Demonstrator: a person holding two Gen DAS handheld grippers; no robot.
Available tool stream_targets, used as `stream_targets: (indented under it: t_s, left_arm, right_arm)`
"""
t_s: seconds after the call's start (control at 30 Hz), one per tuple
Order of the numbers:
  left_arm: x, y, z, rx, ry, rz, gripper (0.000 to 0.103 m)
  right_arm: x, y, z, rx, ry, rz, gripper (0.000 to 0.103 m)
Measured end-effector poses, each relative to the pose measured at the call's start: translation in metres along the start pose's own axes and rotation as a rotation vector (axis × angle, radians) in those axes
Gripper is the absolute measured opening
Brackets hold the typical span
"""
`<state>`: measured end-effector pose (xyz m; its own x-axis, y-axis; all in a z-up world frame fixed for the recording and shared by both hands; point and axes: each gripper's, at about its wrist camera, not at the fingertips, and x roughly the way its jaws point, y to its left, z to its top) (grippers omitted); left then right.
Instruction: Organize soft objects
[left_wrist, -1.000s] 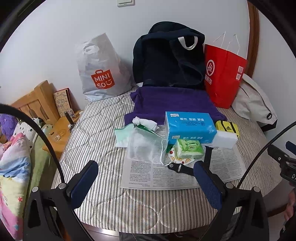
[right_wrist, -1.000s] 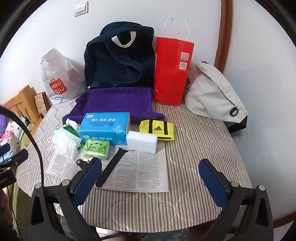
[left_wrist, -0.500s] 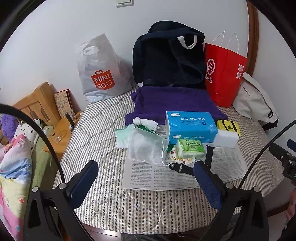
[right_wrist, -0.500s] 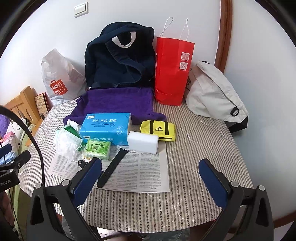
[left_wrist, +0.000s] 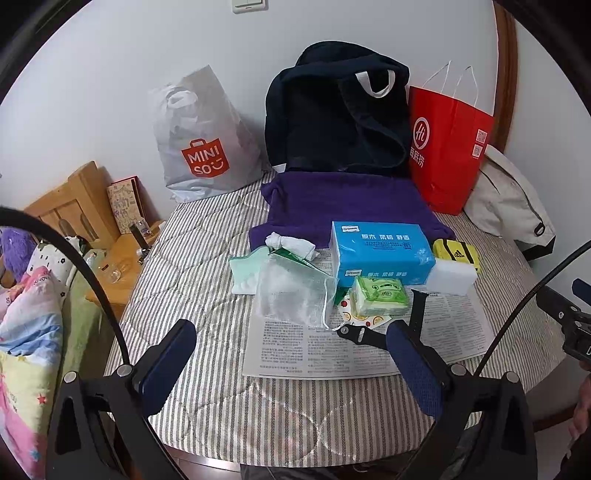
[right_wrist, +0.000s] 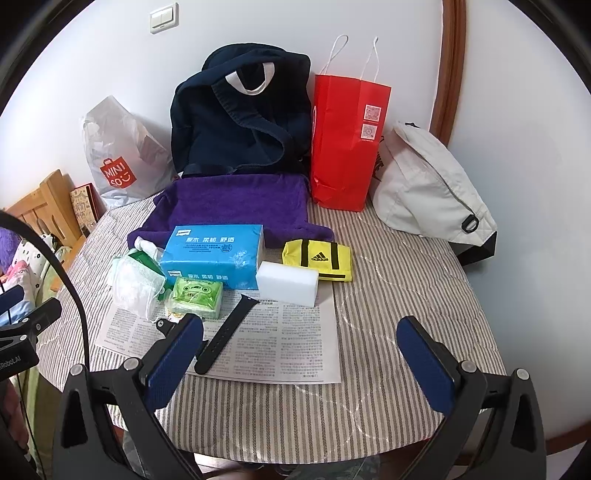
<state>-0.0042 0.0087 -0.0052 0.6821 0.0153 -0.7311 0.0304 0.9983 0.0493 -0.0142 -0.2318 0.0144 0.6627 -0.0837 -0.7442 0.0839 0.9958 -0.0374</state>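
On the striped table sit a blue tissue box (left_wrist: 380, 251) (right_wrist: 214, 254), a green wipes pack (left_wrist: 378, 295) (right_wrist: 195, 295), a white sponge block (left_wrist: 450, 277) (right_wrist: 288, 282), a yellow pouch (left_wrist: 456, 253) (right_wrist: 317, 258), a mesh drawstring bag (left_wrist: 295, 295) (right_wrist: 135, 288), a black watch strap (left_wrist: 417, 310) (right_wrist: 227, 328) and a purple towel (left_wrist: 343, 203) (right_wrist: 229, 203). My left gripper (left_wrist: 291, 358) is open and empty above the near table edge. My right gripper (right_wrist: 299, 354) is open and empty over the newspaper (right_wrist: 280, 339).
At the back stand a grey Miniso bag (left_wrist: 199, 140) (right_wrist: 118, 155), a dark navy bag (left_wrist: 340, 110) (right_wrist: 240, 114), a red paper bag (left_wrist: 447, 147) (right_wrist: 343, 140) and a white cloth bag (left_wrist: 506, 199) (right_wrist: 424, 184). A wooden shelf (left_wrist: 74, 206) and bedding (left_wrist: 26, 314) lie left.
Both grippers have edged slightly forward toward the table; objects sit a little larger and lower in view. Nothing on the table has moved.
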Motion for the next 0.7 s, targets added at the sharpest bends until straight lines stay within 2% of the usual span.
stream_targets:
  t_s: [0.7]
  left_arm:
    - [0.0006, 0.0074, -0.0012, -0.009, -0.005, 0.001, 0.103]
  right_arm:
    - [0.0017, 0.0028, 0.0013, -0.007, 0.006, 0.003, 0.103]
